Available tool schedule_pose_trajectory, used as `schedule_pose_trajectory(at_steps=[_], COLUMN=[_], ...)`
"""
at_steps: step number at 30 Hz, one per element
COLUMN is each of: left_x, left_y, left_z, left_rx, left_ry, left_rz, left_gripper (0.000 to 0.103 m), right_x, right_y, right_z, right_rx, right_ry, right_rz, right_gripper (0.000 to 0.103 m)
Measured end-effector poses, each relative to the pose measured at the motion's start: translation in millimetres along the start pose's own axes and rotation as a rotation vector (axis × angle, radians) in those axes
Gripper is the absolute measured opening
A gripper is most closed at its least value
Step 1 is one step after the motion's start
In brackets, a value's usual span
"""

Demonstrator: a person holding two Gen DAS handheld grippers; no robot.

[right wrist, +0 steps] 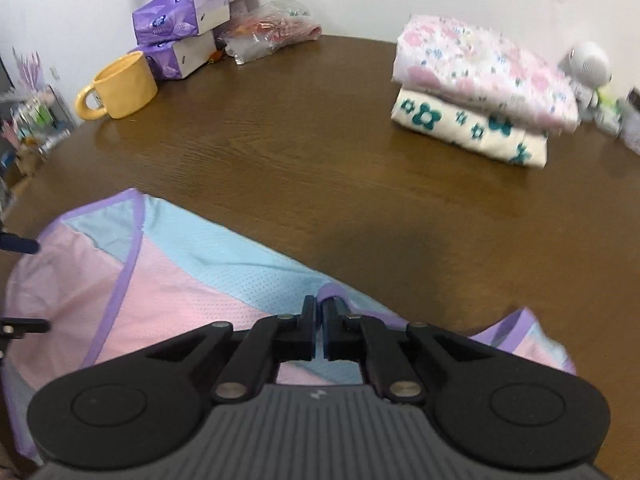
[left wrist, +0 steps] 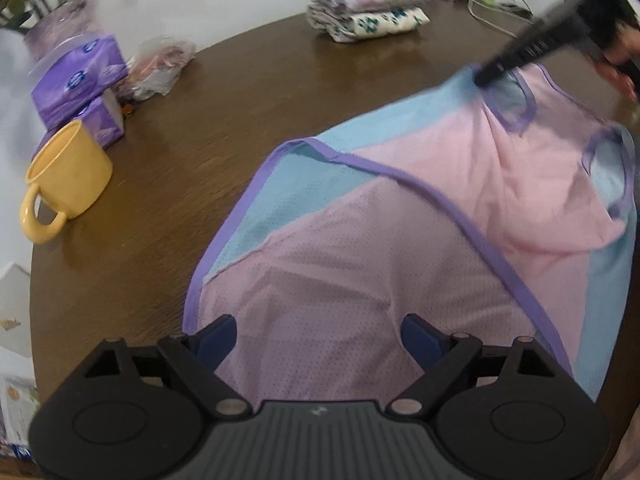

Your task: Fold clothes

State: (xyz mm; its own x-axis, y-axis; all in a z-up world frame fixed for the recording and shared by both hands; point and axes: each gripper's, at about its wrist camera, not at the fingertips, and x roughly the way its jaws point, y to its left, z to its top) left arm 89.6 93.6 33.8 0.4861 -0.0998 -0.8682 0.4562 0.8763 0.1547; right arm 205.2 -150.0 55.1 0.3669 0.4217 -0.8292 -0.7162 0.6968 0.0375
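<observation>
The pink-and-blue mesh vest point(left wrist: 420, 208) looks light and limp, so we grip its purple trim point(left wrist: 436, 200): right gripper point(right wrist: 321, 322) pinches the edge, left gripper point(left wrist: 318, 338) gapes wide, holding nothing.

Soft even light; motion blur; fisheye-warped edges

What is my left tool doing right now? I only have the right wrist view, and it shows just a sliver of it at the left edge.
Observer: The left tool is open. Its fingers are spread wide over the pink mesh end of the vest and grip nothing.
Operator: And where on the garment is my right tool biting? My own view is blocked by the tool body.
Observer: The right tool pinches the far blue edge, right beside a purple-trimmed armhole.
</observation>
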Motion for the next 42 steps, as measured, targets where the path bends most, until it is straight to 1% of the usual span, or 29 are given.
schedule_pose_trajectory(at_steps=[3,5,8,10,13,14,15,17,19,20,22,25,26,28,31,35,36,37,38,39,40,42], left_x=[3.0,4.5,4.2,3.8,3.4,3.5,3.6,3.9,4.1,4.2,4.3,3.8,3.7,3.5,3.4,2.8,2.6,2.5,2.4,2.3,1.8,0.1], left_y=[3.5,6.1,7.0,7.5,8.3,8.7,9.1,8.7,7.9,7.4,6.2,2.1,1.2,-0.7,-2.9,-4.0,-3.7,-3.7,-3.9,-4.2,-4.6,-5.7], left_z=[0.8,0.0,-2.1,-3.5,-5.3,-5.5,-5.6,-5.5,-5.2,-5.0,-4.6,-4.7,-4.5,-4.4,-3.9,-4.3,-4.7,-5.1,-5.3,-5.4,-5.6,-6.7], left_rx=[0.002,-0.006,-0.026,-0.039,-0.056,-0.059,-0.062,-0.066,-0.070,-0.071,-0.074,-0.071,-0.070,-0.068,-0.067,-0.071,-0.072,-0.074,-0.074,-0.073,-0.068,-0.050], left_ry=[0.010,0.008,0.001,-0.004,-0.010,-0.011,-0.012,-0.012,-0.012,-0.012,-0.012,-0.017,-0.018,-0.021,-0.019,-0.021,-0.022,-0.023,-0.023,-0.024,-0.025,-0.029], left_rz=[-0.012,-0.019,-0.025,-0.030,-0.035,-0.036,-0.036,-0.039,-0.041,-0.041,-0.040,-0.036,-0.033,-0.029,-0.027,-0.018,-0.018,-0.016,-0.015,-0.013,-0.007,0.016], left_gripper=[0.095,0.097,0.098,0.098,0.099,0.099,0.099,0.100,0.100,0.101,0.101,0.102,0.102,0.102,0.102,0.102,0.102,0.102,0.102,0.102,0.102,0.102], right_x=[5.2,12.1,24.8,29.3,12.2,3.3,-7.0,-26.6,-43.5,-49.9,-58.1,-64.4,-65.8,-67.2,-67.7,-71.0,-71.8,-72.5,-73.3,-74.0,-74.8,-76.3], right_y=[-8.3,-12.9,-17.9,-22.7,-29.8,-29.2,-25.1,-14.9,0.6,9.1,23.5,34.9,38.7,45.9,53.9,69.6,74.1,78.6,83.1,87.6,90.3,89.4], right_z=[9.9,14.7,15.1,11.3,-1.6,-7.2,-14.7,-31.3,-50.0,-59.9,-79.0,-101.7,-107.8,-116.3,-124.1,-130.4,-131.4,-132.5,-133.6,-134.7,-135.4,-135.7], right_rx=[-0.006,0.003,0.030,0.069,0.126,0.127,0.110,0.072,0.029,0.016,0.017,0.065,0.065,0.034,-0.024,-0.143,-0.178,-0.212,-0.246,-0.280,-0.299,-0.294], right_ry=[-0.008,-0.008,0.018,0.044,0.033,0.022,0.015,0.015,0.035,0.054,0.098,0.145,0.153,0.152,0.157,0.152,0.150,0.148,0.146,0.145,0.141,0.133], right_rz=[-0.020,-0.015,0.016,0.054,0.120,0.135,0.145,0.166,0.196,0.215,0.259,0.326,0.331,0.306,0.281,0.228,0.213,0.198,0.183,0.168,0.152,0.125], right_gripper=[0.002,0.002,0.003,0.008,0.020,0.023,0.025,0.033,0.037,0.037,0.037,0.037,0.037,0.036,0.029,0.029,0.028,0.022,0.011,0.006,0.006,0.005])
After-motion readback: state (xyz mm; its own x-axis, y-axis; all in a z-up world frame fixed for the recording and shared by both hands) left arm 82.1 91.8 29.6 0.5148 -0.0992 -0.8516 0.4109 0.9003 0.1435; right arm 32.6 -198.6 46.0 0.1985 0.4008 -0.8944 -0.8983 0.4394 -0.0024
